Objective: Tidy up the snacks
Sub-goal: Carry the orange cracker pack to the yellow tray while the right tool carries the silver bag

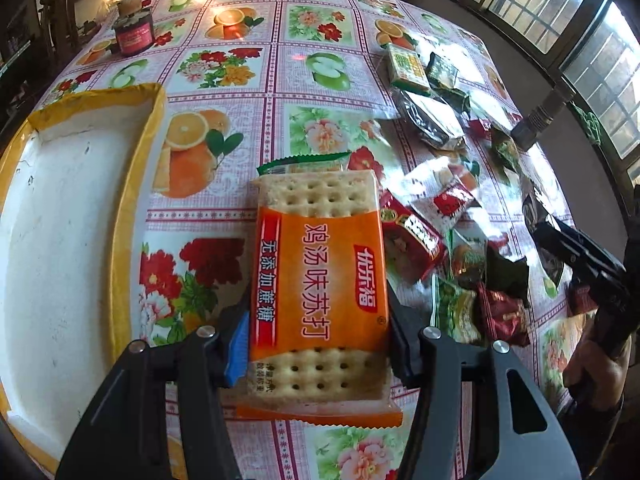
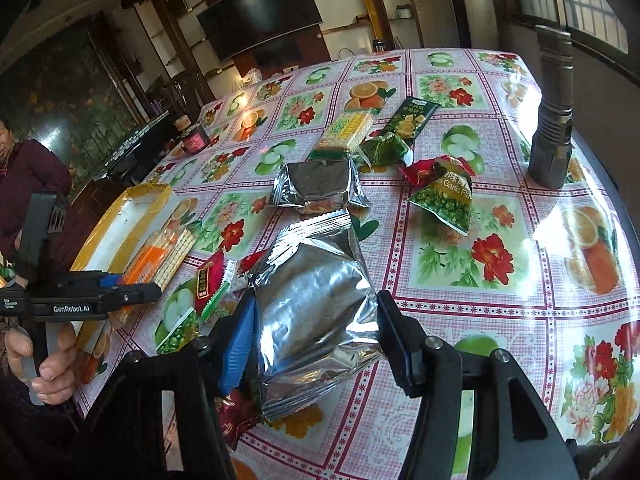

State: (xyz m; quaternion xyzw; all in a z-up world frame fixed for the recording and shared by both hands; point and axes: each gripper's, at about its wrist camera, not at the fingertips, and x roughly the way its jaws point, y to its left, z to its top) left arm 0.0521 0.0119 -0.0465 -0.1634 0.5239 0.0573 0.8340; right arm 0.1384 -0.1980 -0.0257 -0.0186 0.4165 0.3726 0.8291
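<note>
My left gripper (image 1: 318, 332) is shut on an orange soda-cracker pack (image 1: 320, 264), pressed by its long sides and held just above the flowered tablecloth. A white tray with a yellow rim (image 1: 138, 184) lies close on its left. My right gripper (image 2: 316, 320) is shut on a crinkled silver foil pouch (image 2: 316, 304), lifted over the loose snacks. In the right wrist view the left gripper (image 2: 134, 292) shows at the left edge with the cracker pack (image 2: 156, 258) beside the tray (image 2: 100, 240). The tray holds nothing that I can see.
Several small snack packets (image 1: 440, 224) are scattered at the table's right. A second silver pouch (image 2: 320, 184), a green pea bag (image 2: 444, 204) and a green cracker pack (image 2: 348, 128) lie farther off. A grey flashlight (image 2: 554, 120) stands upright, a dark jar (image 1: 132, 34) far back. A person (image 2: 32, 176) sits left.
</note>
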